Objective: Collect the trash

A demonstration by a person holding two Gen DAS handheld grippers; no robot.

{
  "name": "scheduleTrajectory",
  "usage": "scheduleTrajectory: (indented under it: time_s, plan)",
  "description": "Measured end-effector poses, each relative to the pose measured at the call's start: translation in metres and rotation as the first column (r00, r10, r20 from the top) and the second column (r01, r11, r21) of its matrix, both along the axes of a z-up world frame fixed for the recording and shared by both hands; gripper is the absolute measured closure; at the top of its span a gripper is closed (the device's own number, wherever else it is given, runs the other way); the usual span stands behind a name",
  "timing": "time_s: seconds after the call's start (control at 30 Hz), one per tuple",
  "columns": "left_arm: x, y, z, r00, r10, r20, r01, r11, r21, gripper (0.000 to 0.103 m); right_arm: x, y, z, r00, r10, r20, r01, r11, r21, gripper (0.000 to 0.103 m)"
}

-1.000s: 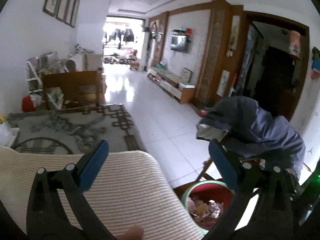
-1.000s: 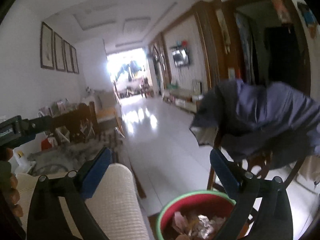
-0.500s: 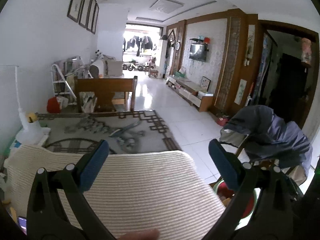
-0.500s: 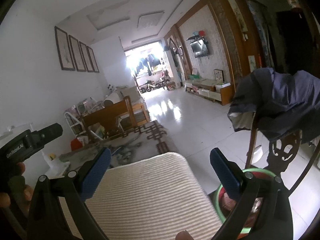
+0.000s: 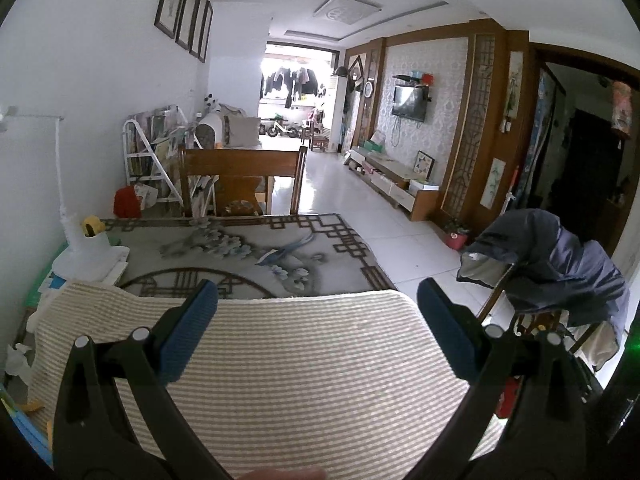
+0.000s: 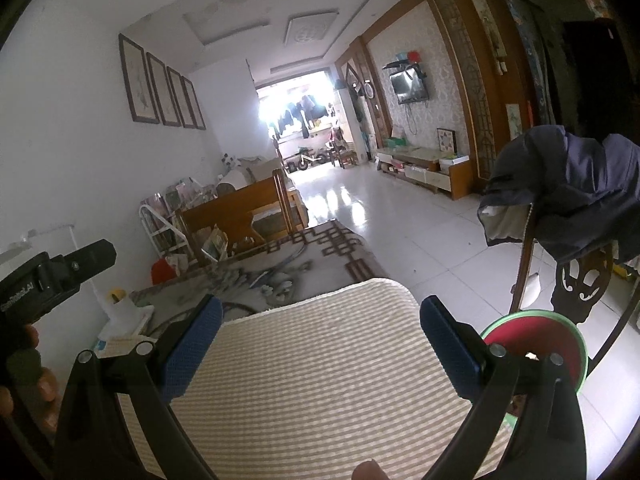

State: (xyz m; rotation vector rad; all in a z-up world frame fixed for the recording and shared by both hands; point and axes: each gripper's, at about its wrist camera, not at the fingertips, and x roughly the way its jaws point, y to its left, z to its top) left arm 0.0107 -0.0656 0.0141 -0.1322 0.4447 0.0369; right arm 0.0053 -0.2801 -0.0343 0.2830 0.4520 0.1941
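Hovering with jaws spread and empty, the left gripper (image 5: 318,322) and right gripper (image 6: 320,330) sit above the striped mat (image 5: 280,368). Swinging blind toward the bin (image 6: 560,332), beside the right gripper's right jaw, could knock it over (its trash is hidden). The left view shows only a red sliver.

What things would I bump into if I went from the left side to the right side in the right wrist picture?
The other tool held in a hand → red bag on the floor → wooden bench → striped mat → red trash bin with green rim → dark jacket on a chair.
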Motion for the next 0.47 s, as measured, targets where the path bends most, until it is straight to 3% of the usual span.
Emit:
scheduleTrajectory:
  time_s: [0.27,0.37,0.47]
  plan:
    - [-0.007,0.02,-0.007,1.0,0.005,-0.031,-0.005,1.0,-0.02,0.005,0.01,0.019,-0.021,0.998,0.022,-0.061,-0.026,0.997,-0.074,0.007]
    - [-0.008,0.028,-0.015,0.999,0.007,-0.05,-0.009,0.999,-0.034,0.005,0.036,0.027,-0.057,0.991,0.023,-0.128,-0.043,0.986,-0.163,0.007]
    - [-0.014,0.039,-0.028,0.995,0.045,-0.084,-0.048,0.998,-0.03,0.005,0.077,0.035,-0.114,0.964,0.026,-0.265,-0.093,0.966,-0.243,0.007]
